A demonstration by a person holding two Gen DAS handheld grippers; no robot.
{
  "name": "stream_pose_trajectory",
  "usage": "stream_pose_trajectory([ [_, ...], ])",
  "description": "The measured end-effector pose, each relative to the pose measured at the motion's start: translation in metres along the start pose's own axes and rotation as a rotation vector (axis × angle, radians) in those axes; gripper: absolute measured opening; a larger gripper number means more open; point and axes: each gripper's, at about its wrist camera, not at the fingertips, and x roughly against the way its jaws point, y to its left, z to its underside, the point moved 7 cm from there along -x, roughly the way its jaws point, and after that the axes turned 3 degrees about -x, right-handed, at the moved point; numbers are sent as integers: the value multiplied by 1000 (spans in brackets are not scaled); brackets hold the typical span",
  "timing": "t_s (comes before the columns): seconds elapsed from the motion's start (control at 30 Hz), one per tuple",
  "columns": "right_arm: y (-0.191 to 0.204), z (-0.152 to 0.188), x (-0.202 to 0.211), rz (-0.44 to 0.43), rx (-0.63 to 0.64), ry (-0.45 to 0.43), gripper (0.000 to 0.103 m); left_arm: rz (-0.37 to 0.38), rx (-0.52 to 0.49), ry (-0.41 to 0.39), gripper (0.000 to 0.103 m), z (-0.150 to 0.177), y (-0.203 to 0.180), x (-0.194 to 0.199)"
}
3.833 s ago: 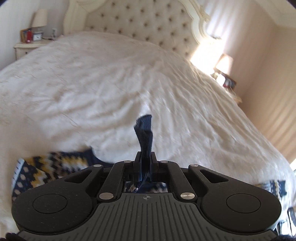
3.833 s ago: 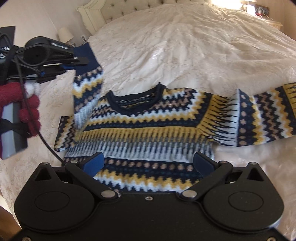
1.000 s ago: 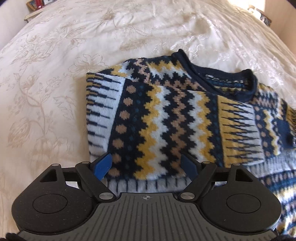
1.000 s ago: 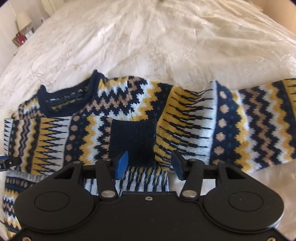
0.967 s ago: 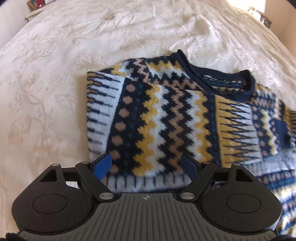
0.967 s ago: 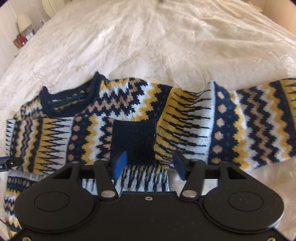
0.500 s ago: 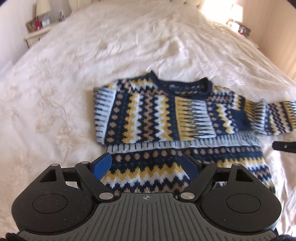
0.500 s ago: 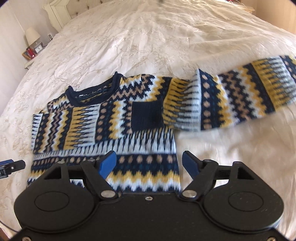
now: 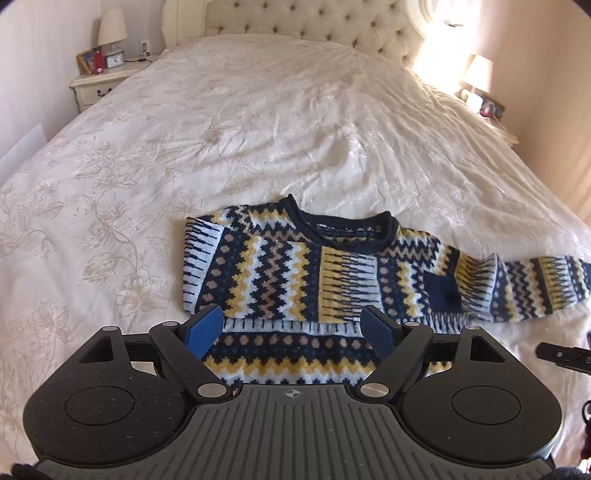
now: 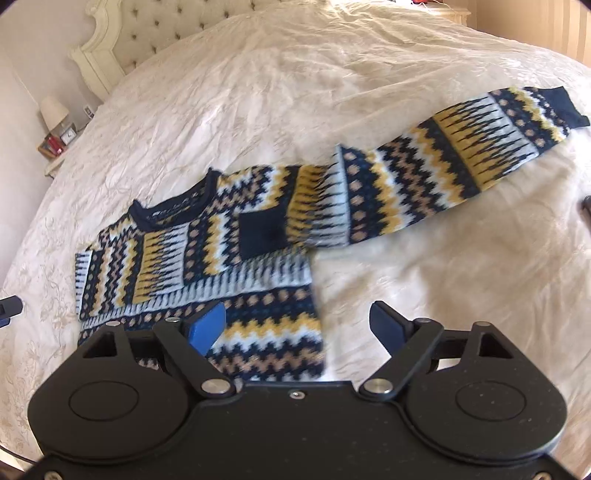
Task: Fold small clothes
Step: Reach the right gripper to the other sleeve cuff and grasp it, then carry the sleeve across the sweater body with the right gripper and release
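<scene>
Sweater (image 9: pixel 314 280), knitted, in navy, yellow, white and tan zigzag bands; lies flat on the cream bedspread (image 9: pixel 258 129) of a bed, near its foot end.

Hidden or cut off: hem covered by the left tongs' body in the left wrist view and by the right tongs' body in the right wrist view. Collar label (image 9: pixel 325 226) too small to read. One sleeve (image 9: pixel 280 284) is folded across the chest, its navy cuff (image 10: pixel 263 233) lying on the front; what lies beneath that fold cannot be seen. Right wrist view slightly blurred along the sweater's edges.

Orientation: neckline (image 9: pixel 340 230) points toward the tufted headboard (image 9: pixel 306 22), hem toward the cameras. The other sleeve (image 10: pixel 461 147) stretches out sideways across the bed, so the longest line runs across the bed's width.

Relation to tongs: left tongs (image 9: pixel 293 332) hover above the lower body, blue pads wide apart, touching nothing. Right tongs (image 10: pixel 297 326) hover over the hem's corner beside the outstretched sleeve; jaws opening, nothing pinched between them.
</scene>
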Motion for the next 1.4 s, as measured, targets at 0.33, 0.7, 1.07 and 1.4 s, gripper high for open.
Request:
stream_pose_trajectory([
  [0.33, -101, -87, 11, 11, -1, -58, 91, -165, 31, 101, 81, 32, -67, -10],
  [0.7, -213, -163, -12, 45, -101, -73, 103, -158, 79, 173, 81, 46, -118, -28],
  [1.07, -260, -174, -48, 21, -231, -54, 103, -182, 63, 188, 81, 36, -122, -39],
  [1.4, -230, -189, -21, 140, -196, -121, 20, -119, -7, 191, 81, 24, -84, -61],
])
